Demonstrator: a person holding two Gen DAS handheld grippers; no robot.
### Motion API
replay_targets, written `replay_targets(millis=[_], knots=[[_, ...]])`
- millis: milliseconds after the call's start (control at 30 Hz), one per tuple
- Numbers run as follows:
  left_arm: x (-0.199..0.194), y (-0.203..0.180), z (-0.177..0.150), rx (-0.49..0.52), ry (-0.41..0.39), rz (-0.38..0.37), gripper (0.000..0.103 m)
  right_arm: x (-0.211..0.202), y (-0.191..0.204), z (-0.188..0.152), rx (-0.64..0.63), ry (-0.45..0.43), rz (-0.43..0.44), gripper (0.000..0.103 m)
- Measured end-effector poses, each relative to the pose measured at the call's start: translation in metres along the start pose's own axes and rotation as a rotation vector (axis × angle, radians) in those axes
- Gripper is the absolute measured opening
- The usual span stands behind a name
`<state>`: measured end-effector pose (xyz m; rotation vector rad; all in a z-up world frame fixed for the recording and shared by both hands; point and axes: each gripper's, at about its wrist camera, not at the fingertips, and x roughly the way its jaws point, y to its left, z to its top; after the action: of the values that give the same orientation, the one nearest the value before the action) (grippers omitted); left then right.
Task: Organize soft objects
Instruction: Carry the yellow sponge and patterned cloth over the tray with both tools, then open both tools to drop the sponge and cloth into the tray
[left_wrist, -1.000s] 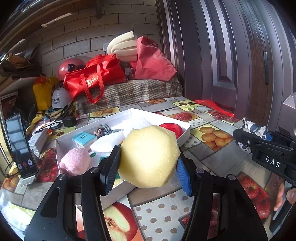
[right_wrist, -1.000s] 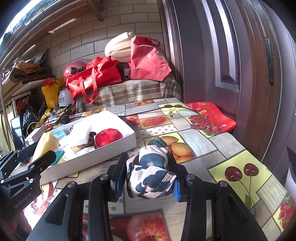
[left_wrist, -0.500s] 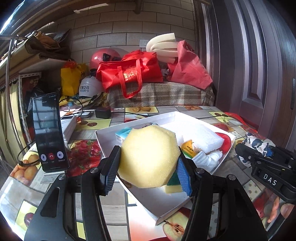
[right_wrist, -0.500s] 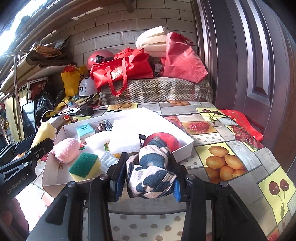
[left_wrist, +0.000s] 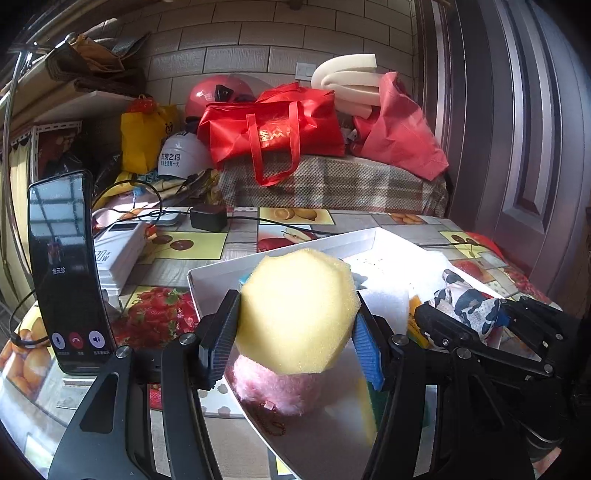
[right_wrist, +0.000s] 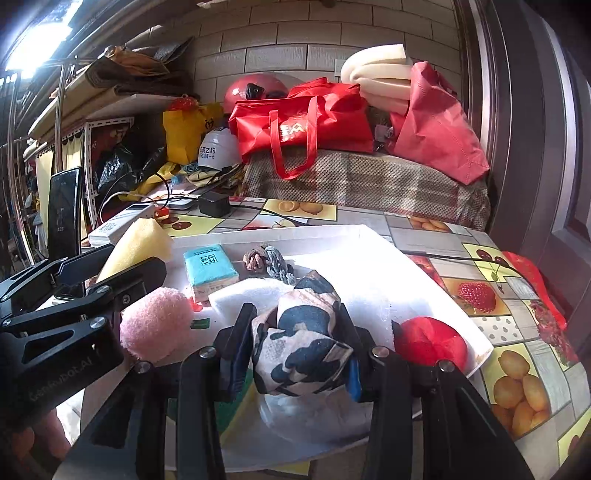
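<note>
My left gripper is shut on a yellow sponge, held above the near left part of the white box. A pink fluffy ball lies in the box just beneath it. My right gripper is shut on a rolled black-and-white patterned cloth, over the box's near side. In the right wrist view the left gripper shows at left with the sponge. The box also holds a red soft ball, a teal tissue pack, a white foam sheet and a knotted grey rope.
A phone stands upright left of the box. Behind it lie a white power bank, a black charger and cables. Red bags, helmets and foam rolls crowd the far end. A grey door closes the right side.
Both grippers have swung leftward, from beside the box to over it, each keeping its load. The pink ball now sits right under the sponge, and the phone has come into view.
</note>
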<state>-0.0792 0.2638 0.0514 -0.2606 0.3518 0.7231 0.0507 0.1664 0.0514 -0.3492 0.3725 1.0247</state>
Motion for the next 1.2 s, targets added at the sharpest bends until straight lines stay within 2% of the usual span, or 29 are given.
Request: replay_targets(millis=[100, 233, 367, 433, 467, 500, 533, 567, 633, 700, 933, 1067, 1200], knots=[[0.007, 0.001, 0.003, -0.009, 0.004, 0.007, 0.058, 0.016, -0.012, 0.007, -0.002, 0.016, -0.036, 0.042], [0.016, -0.005, 0.007, 0.01, 0.007, 0.024, 0.059, 0.029, -0.032, 0.01, 0.078, 0.043, -0.038, 0.043], [0.021, -0.002, 0.009, -0.009, 0.019, 0.032, 0.06, 0.019, -0.025, 0.008, 0.05, 0.002, -0.037, 0.043], [0.021, 0.002, 0.009, -0.027, 0.018, 0.036, 0.065, 0.018, -0.019, 0.01, 0.021, -0.01, -0.049, 0.067], [0.02, 0.003, 0.009, -0.032, 0.016, 0.039, 0.068, 0.017, -0.017, 0.01, 0.01, -0.013, -0.054, 0.073], [0.02, 0.003, 0.009, -0.037, 0.014, 0.046, 0.079, 0.018, -0.016, 0.011, 0.001, -0.016, -0.056, 0.083], [0.019, 0.004, 0.009, -0.043, 0.007, 0.053, 0.088, 0.018, -0.015, 0.012, -0.004, -0.018, -0.062, 0.084], [0.018, 0.004, 0.009, -0.047, 0.001, 0.059, 0.091, 0.018, -0.015, 0.012, -0.005, -0.019, -0.064, 0.085], [0.016, 0.003, 0.009, -0.042, -0.009, 0.057, 0.103, 0.018, -0.017, 0.012, 0.0, -0.018, -0.072, 0.093], [0.014, 0.001, 0.009, -0.029, -0.017, 0.052, 0.103, 0.019, -0.019, 0.012, 0.011, -0.018, -0.083, 0.103], [0.009, 0.001, 0.008, -0.023, -0.048, 0.054, 0.103, 0.012, -0.018, 0.011, 0.013, -0.054, -0.108, 0.103], [0.0, -0.001, 0.006, -0.014, -0.09, 0.069, 0.103, 0.007, -0.017, 0.011, 0.011, -0.084, -0.118, 0.103], [-0.008, 0.0, 0.004, -0.016, -0.122, 0.083, 0.103, -0.002, -0.022, 0.009, 0.044, -0.121, -0.181, 0.103]])
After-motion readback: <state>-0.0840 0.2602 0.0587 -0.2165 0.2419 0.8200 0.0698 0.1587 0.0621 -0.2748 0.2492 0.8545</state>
